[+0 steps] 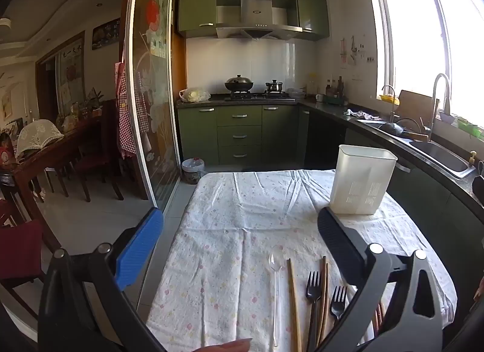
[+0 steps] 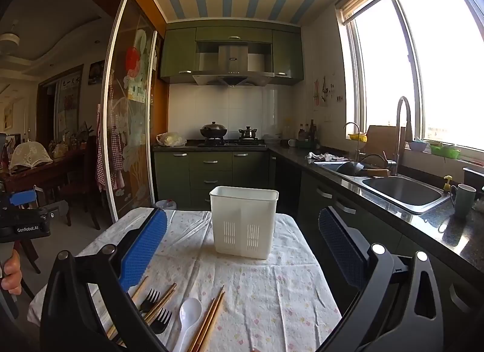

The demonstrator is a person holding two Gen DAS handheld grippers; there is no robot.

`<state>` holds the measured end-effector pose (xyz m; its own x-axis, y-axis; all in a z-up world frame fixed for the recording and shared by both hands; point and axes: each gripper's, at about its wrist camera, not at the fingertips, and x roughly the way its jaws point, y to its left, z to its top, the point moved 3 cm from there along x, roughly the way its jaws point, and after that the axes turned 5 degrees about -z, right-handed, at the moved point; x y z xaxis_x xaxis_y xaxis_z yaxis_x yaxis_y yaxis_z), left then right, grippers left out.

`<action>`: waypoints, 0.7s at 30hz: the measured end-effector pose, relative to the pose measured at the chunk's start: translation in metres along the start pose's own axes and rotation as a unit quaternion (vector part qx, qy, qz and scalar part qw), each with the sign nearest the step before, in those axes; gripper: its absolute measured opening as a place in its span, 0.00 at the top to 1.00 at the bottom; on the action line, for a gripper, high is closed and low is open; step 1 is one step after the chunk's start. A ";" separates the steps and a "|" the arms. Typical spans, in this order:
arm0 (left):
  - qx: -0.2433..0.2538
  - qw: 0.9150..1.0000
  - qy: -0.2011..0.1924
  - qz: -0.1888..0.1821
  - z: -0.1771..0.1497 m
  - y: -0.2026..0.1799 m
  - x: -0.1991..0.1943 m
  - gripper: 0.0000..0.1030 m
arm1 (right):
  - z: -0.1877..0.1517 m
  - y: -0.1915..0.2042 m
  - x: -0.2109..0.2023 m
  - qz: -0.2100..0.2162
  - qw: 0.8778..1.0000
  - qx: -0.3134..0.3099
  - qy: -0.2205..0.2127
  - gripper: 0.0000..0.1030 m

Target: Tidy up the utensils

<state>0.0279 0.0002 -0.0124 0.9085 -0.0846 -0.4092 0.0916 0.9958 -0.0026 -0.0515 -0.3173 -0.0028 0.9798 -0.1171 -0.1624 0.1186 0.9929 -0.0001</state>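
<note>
My left gripper hangs above the near part of the table, tipped moderately downward, its two fingers spread to their widest with nothing between the pads; the blue pad sits to the left, out past the table's left edge, and the dark finger to the right. My right gripper is held closer to level, likewise spread wide and empty, its blue pads framing the white utensil holder. In the right wrist view the left gripper's body appears at the far left, gripped from below by a hand. Directly under the tools, on the floral tablecloth, lie the utensils: a clear plastic spoon, wooden chopsticks, and two black forks, all loose and roughly parallel near the table's front edge. The right wrist view adds a white spoon beside a further pair of chopsticks. The holder stands upright toward the table's far right side, well apart from the utensils, slotted at its base, with no utensil showing above its rim. Beyond lie green cabinets, a stove with pots and a sink under the window.
</note>
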 end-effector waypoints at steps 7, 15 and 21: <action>0.002 1.000 -0.001 0.000 0.000 0.000 0.001 0.06 | 0.000 0.000 0.000 0.000 1.000 -0.002 -0.001 0.04; 0.004 1.000 0.000 -0.005 0.002 -0.004 0.002 0.06 | 0.000 0.000 0.000 0.000 1.000 -0.002 -0.002 0.04; 0.005 1.000 0.001 -0.011 -0.002 -0.003 0.002 0.06 | 0.000 0.000 0.000 -0.001 1.000 -0.002 -0.002 0.04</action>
<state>0.0283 -0.0031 -0.0145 0.9055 -0.1060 -0.4108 0.1155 0.9933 -0.0018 -0.0517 -0.3175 -0.0024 0.9801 -0.1192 -0.1590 0.1200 0.9928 -0.0051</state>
